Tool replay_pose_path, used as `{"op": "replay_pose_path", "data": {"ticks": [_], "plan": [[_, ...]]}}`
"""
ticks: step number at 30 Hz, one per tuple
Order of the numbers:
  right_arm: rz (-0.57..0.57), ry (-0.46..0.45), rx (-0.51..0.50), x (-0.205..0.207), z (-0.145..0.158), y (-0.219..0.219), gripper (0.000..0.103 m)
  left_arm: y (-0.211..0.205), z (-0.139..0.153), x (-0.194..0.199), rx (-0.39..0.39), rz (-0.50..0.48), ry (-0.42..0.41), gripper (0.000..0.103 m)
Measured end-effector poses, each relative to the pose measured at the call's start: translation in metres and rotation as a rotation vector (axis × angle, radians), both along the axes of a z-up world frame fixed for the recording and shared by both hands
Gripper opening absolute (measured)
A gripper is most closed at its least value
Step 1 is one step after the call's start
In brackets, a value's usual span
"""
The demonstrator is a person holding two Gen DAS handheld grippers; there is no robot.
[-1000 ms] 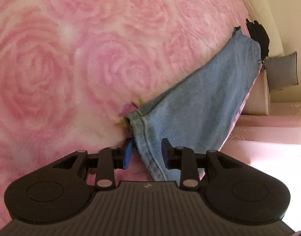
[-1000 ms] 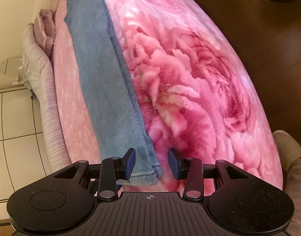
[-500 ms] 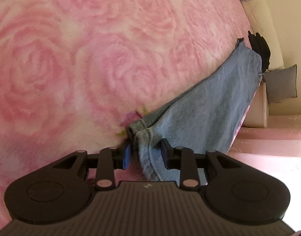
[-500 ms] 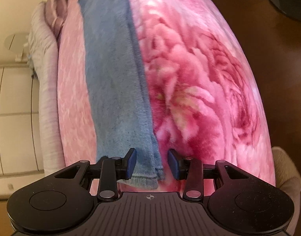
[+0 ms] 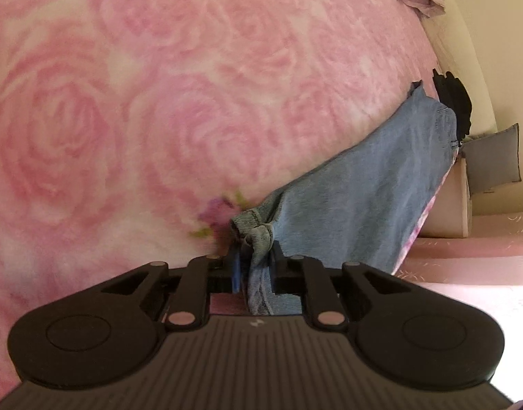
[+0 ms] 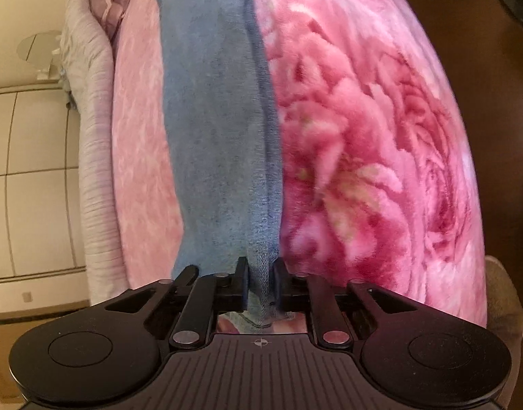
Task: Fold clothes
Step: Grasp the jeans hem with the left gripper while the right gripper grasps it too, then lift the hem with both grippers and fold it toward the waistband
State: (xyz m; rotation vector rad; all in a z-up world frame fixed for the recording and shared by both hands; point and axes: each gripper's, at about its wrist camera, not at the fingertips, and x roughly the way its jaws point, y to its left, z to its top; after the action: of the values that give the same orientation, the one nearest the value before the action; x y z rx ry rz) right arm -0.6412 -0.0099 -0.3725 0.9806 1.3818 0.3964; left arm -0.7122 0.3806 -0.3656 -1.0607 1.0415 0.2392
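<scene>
A pair of light blue jeans [image 5: 371,184] lies stretched across a pink rose-patterned blanket [image 5: 159,102], folded lengthwise. In the left wrist view my left gripper [image 5: 256,261] is shut on the bunched hem of the leg end. In the right wrist view the jeans [image 6: 213,136] run straight away from me, and my right gripper [image 6: 260,282] is shut on the hem's other corner, with denim pinched between its fingers. The far waistband end reaches the blanket's edge.
A dark garment [image 5: 454,102] lies past the waistband. A grey cushion [image 5: 492,159] leans by the wall. Pale bedding [image 6: 90,136] and a lilac cloth [image 6: 107,0] border the blanket. Dark wood floor [image 6: 483,51] lies to the right of the bed.
Both grippers have gone from open around the jeans hem to shut on it. The hem is now bunched between the left fingers, and the cameras have shifted slightly.
</scene>
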Motion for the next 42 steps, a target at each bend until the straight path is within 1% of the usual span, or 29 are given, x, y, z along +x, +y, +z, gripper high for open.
{"op": "replay_pose_path", "data": {"ticks": [3, 6, 10, 13, 18, 22, 25, 30, 33, 37, 42], "plan": [[0.018, 0.004, 0.051, 0.014, 0.016, -0.005, 0.010, -0.007, 0.030, 0.009, 0.015, 0.020, -0.037, 0.010], [-0.024, 0.044, 0.135, 0.036, 0.034, -0.019, 0.010, -0.018, 0.065, 0.024, 0.030, 0.046, -0.083, 0.010], [-0.056, 0.112, 0.224, 0.081, 0.061, -0.042, 0.010, -0.045, 0.112, 0.058, 0.061, 0.082, -0.144, 0.009], [-0.061, 0.127, 0.269, 0.118, 0.084, -0.060, 0.010, -0.068, 0.142, 0.085, 0.083, 0.116, -0.198, 0.009], [-0.039, 0.088, 0.311, 0.174, 0.120, -0.085, 0.010, -0.103, 0.179, 0.127, 0.102, 0.160, -0.288, 0.009], [-0.046, 0.034, 0.314, 0.211, 0.148, -0.097, 0.010, -0.121, 0.202, 0.164, 0.102, 0.145, -0.327, 0.009], [-0.044, 0.012, 0.312, 0.238, 0.161, -0.104, 0.010, -0.132, 0.213, 0.192, 0.113, 0.129, -0.346, 0.009], [-0.039, 0.004, 0.298, 0.283, 0.171, -0.109, 0.010, -0.144, 0.218, 0.235, 0.112, 0.142, -0.348, 0.009], [-0.026, 0.015, 0.273, 0.320, 0.172, -0.105, 0.010, -0.146, 0.216, 0.264, 0.116, 0.152, -0.327, 0.009], [-0.023, 0.044, 0.245, 0.370, 0.170, -0.100, 0.010, -0.145, 0.213, 0.315, 0.104, 0.157, -0.282, 0.009], [-0.066, 0.081, 0.215, 0.427, 0.169, -0.105, 0.010, -0.150, 0.215, 0.390, 0.115, 0.090, -0.248, 0.009]]}}
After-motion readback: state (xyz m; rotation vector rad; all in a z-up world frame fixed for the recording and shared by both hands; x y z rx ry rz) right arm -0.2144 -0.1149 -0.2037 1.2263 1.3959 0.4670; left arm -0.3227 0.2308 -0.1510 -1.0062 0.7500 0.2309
